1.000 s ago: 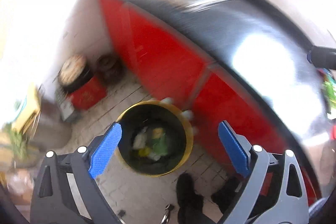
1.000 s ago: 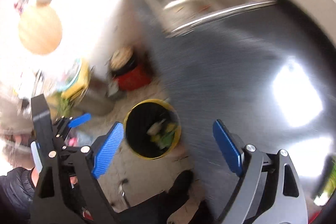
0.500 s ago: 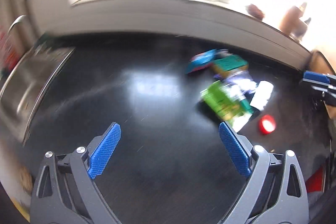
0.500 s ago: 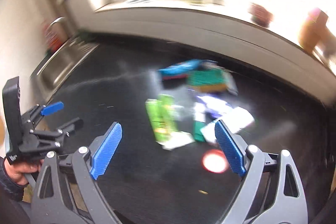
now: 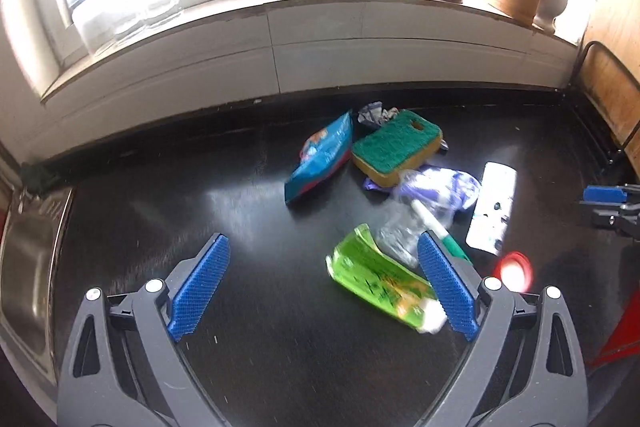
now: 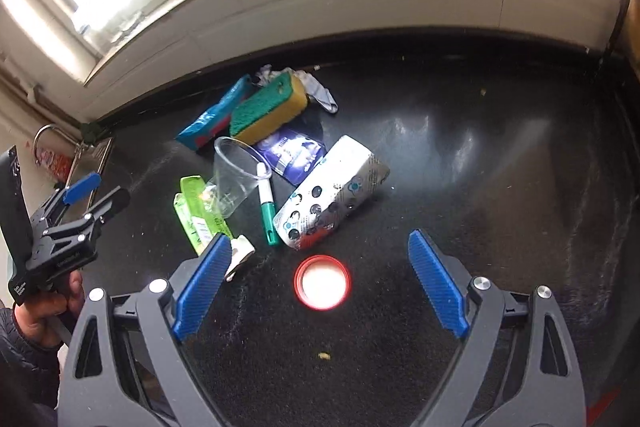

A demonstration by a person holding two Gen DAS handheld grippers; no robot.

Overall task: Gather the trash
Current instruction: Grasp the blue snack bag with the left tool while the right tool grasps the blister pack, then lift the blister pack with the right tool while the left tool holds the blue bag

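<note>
Both claws were released, nothing in either. Left gripper (image 5: 320, 285) hung over the counter (image 5: 248, 355) short of the trash pile; right gripper (image 6: 320, 281) sat with the red lid (image 6: 323, 282) right between its spread fingers.

Trash lay in a cluster mid-counter, toward the back edge under the window sill (image 5: 280, 11):
- blue snack bag (image 5: 320, 157) and sponge (image 5: 396, 147) furthest back, touching each other; crumpled wrapper (image 5: 376, 115) behind them
- purple wrapper (image 6: 294, 153) half under the sponge's near side
- clear cup (image 6: 234, 179) on its side, lying over the green packet (image 6: 196, 215)
- marker (image 6: 266, 205) between cup and the silver blister pack (image 6: 332, 193), touching or nearly so
- red lid nearest the front edge, apart from the rest

My read: the step in hand was picking the next piece. The lid was the clean right-hand target, isolated and already centred. It looked low and flat, so I'd have come straight down, fingertips to the counter, and closed across its rim. A shallow bite would likely make it skid on the glossy top.

For the left, the green packet was nearest, just by my right finger (image 5: 446, 291). Risk there: the cup rested on it, so pulling the packet would probably roll the cup. Better to take the cup first, or grip the packet's free near end and lift slowly.

Sink (image 5: 24, 267) at the left edge was not involved. The bin was not in view.
</note>
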